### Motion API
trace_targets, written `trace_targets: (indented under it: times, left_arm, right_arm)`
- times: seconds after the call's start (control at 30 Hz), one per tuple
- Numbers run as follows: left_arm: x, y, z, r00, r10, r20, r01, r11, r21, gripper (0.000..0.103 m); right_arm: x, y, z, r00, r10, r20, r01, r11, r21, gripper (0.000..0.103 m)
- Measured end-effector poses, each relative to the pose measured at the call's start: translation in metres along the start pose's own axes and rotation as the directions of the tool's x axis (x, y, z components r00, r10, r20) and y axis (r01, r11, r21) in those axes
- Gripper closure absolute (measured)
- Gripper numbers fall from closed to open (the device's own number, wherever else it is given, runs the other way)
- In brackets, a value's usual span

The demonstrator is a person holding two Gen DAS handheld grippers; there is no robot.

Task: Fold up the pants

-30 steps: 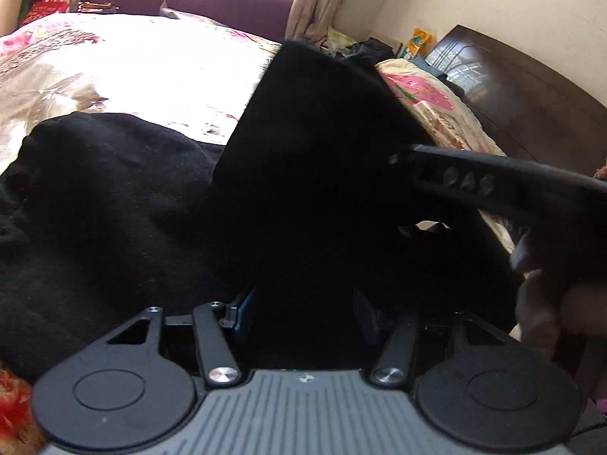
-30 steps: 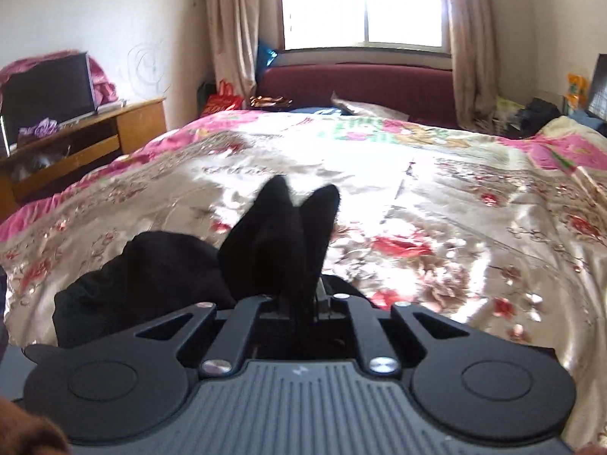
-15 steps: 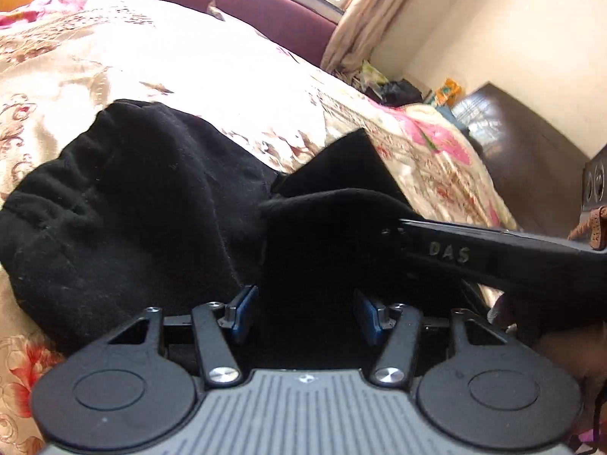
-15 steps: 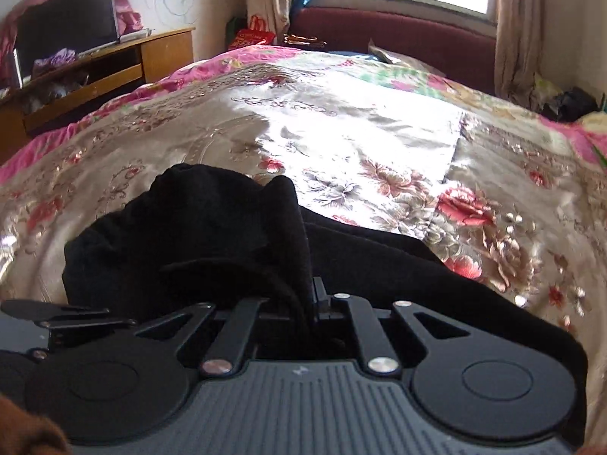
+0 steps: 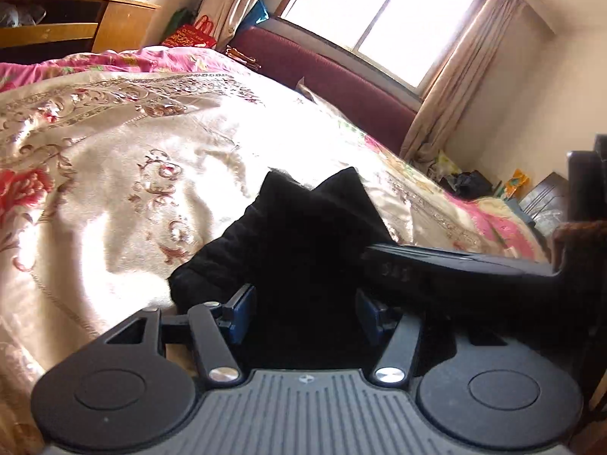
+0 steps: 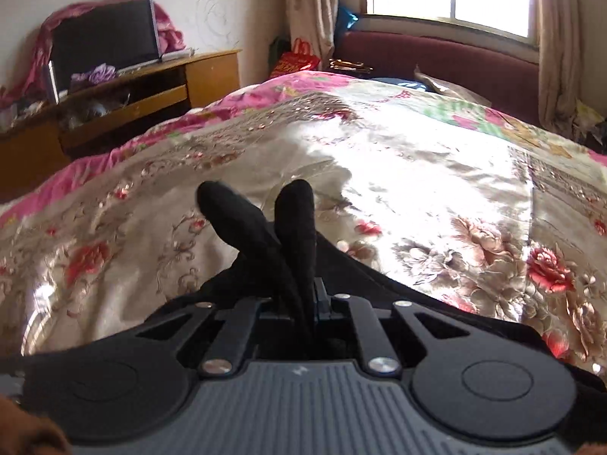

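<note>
pants (image 6: 292, 235) lifted higher, pinched in right tongs (image 6: 315, 299)

- The left gripper (image 5: 305, 313) has a matte black frame, ribbed grey housing, silver pivot screws and blue finger pads (image 5: 242, 313).
- The right gripper (image 6: 309, 295) matches it; a brown fuzzy sleeve (image 6: 26, 430), perhaps, shows near left.

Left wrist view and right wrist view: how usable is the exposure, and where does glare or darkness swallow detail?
Left wrist view: sunlight blows out the bedspread and window; the black pants are a textureless mass, hiding the left gripper fingertips; fisheye bends the room edges. Right wrist view: glare patch on the bedspread; pants folds in the right gripper readable in outline only.
</note>
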State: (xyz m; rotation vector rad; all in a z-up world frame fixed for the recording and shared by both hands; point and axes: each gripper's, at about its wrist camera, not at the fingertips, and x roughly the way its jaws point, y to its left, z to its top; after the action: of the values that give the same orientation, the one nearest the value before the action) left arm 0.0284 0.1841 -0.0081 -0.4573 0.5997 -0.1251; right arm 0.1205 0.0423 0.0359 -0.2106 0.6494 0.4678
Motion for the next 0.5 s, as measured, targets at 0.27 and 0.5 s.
trace_targets:
  times: [0.27, 0.5]
  left_arm:
    - [-0.014, -0.016, -0.010, 0.996, 0.086, 0.002, -0.086, 0.987, 0.136, 0.031]
    - [-0.037, -0.007, -0.009, 0.990, 0.116, 0.076, -0.120, 0.992, 0.050, 0.030]
  right_arm:
    - [0.000, -0.001, -0.018, 0.984, 0.157, -0.079, -0.158, 0.987, -0.007, 0.074]
    - [-0.015, -0.007, -0.007, 0.936, 0.352, -0.027, -0.344, 0.927, 0.147, 0.076]
